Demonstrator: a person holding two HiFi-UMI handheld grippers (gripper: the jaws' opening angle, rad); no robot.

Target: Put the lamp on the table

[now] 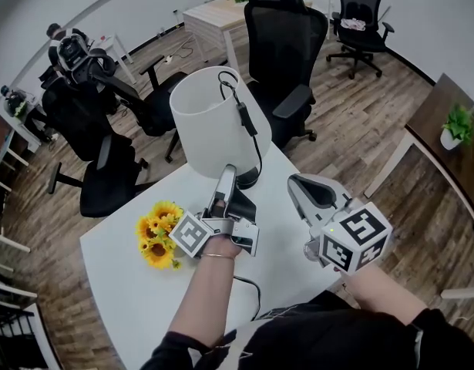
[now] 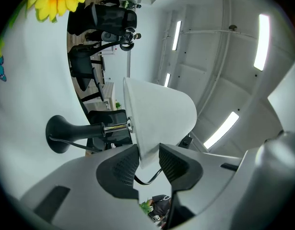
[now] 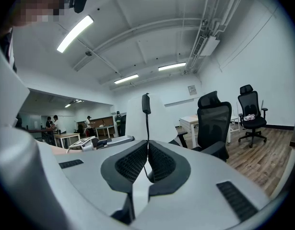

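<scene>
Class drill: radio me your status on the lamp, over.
Left hand-held gripper open, shade between jaws. Right hand-held gripper shut, empty. Lamp upright on table. Sunflowers beside it.

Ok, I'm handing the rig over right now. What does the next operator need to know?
Left tool: open, with the lower rim of the shade between its jaws; it does not look clamped.
Right tool: shut, empty, held to the right of the lamp.
Lamp: upright on the table, base down, with its cord draped over the shade. Flowers lie beside it.
Done: the lamp stands on the table.
Left: probably just draw the left tool back off the shade without tipping the lamp.
</scene>
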